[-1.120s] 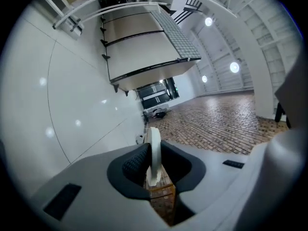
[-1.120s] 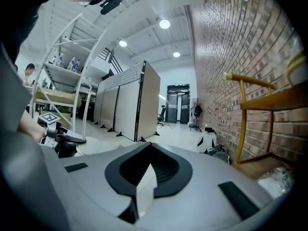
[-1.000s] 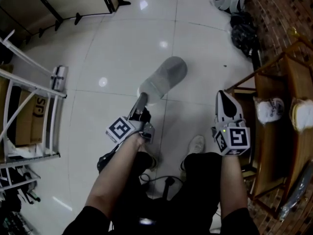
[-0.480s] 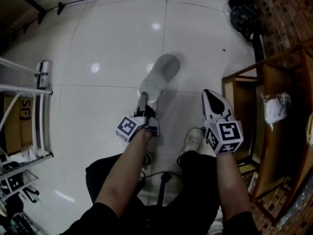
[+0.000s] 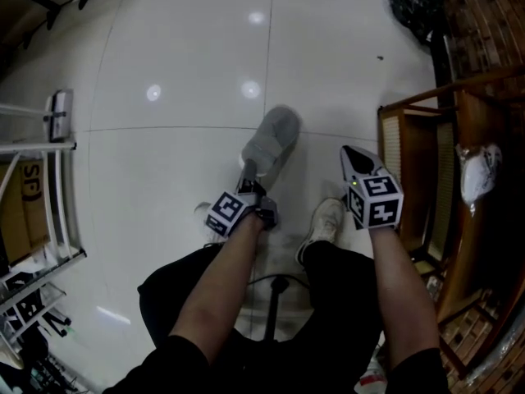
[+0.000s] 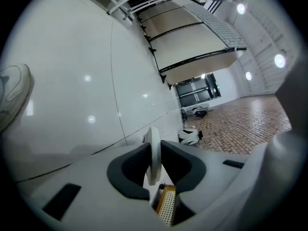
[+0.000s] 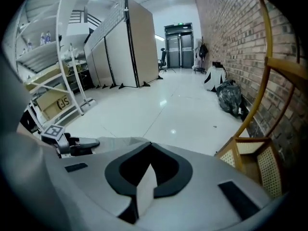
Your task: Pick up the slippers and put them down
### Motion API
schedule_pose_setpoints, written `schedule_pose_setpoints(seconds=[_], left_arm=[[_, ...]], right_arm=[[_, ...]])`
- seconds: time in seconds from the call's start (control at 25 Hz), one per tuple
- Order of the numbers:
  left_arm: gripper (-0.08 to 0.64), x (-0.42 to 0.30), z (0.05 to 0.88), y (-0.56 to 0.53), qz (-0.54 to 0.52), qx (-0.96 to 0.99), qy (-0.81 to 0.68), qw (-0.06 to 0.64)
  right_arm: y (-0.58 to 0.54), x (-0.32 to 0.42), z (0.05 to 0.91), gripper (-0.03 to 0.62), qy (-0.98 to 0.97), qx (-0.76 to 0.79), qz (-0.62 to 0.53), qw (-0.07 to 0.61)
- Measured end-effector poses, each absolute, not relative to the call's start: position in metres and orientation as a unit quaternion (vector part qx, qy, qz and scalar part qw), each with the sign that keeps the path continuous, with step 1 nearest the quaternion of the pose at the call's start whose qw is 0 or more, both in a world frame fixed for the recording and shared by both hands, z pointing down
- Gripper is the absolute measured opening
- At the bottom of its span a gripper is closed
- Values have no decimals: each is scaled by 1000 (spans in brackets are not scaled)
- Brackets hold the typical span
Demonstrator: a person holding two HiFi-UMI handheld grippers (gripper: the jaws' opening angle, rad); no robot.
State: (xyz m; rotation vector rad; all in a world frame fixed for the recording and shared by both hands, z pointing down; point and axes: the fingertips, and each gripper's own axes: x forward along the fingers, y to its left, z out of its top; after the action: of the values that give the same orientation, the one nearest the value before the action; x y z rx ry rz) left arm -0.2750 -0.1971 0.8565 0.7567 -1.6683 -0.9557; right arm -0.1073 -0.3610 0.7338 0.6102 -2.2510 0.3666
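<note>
Left hand-held gripper [image 5: 247, 173] clamps grey slipper [image 5: 271, 140] over white floor [image 5: 164, 179].

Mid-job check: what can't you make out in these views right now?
- Right gripper: its own view shows only a pale sliver in the dark gap; slipper or not, unclear. Head view: too small.
- Slipper in the left gripper: touching the floor or above it, unclear from the steep head view.
- White bundle on the shelf: too small, near head view's right edge.

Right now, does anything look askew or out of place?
Only the grey slipper: the left gripper pinches just its thin rim, so it juts out at an angle. Nothing spilled or damaged shows.
</note>
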Motion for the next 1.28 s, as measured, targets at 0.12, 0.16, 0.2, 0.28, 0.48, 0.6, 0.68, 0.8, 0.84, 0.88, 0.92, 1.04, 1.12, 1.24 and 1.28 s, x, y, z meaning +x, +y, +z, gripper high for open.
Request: schedule_pose_setpoints(seconds=[0.12,0.16,0.2,0.28,0.48,0.6,0.68,0.8,0.84,0.88,0.92,1.04,1.12,1.24,1.28], left_arm=[[61,-266,876,-186,-398,288,-693,528],[61,-262,880,-183,-404,275,-691,532],[61,-257,885,-182,-408,264,-688,539],[84,-247,895,-182,-403,246,-681,559],[328,-211,928,-167,-257,209,-675,660],[388,-203,927,-166,-154,244,-689,665],[388,-202,922,-169,-107,273,-697,654],[388,-200,916,-165,-58,277,-704,651],[388,-197,916,-161,-44,271,-703,656],[389,-190,915,-157,-35,269,-697,664],[388,-182,914,-153,-30,271,-689,672],[388,-169,903,-156,-28,309,-674,670],[388,-178,886,-173,-32,342,-677,651],[388,-204,840,-212,-59,400,-689,601],[388,-212,819,-222,-67,425,-691,581]], right_arm=[[-355,-111,730,9,-886,228,156,372],[-354,-114,729,9,-888,223,156,371],[-352,-116,729,9,-890,217,157,370],[-349,-120,729,9,-892,205,160,370],[-347,-117,732,9,-891,201,161,375],[-348,-114,731,9,-889,206,160,376],[-349,-112,732,9,-888,209,157,380],[-351,-106,735,9,-884,212,158,386],[-353,-104,735,9,-883,214,159,387],[-355,-103,734,9,-882,217,158,387],[-356,-103,732,9,-883,220,156,385],[-356,-106,722,9,-888,220,144,377],[-356,-108,715,9,-892,219,132,372],[-359,-102,710,9,-890,229,130,373],[-357,-99,705,9,-889,232,131,372]])
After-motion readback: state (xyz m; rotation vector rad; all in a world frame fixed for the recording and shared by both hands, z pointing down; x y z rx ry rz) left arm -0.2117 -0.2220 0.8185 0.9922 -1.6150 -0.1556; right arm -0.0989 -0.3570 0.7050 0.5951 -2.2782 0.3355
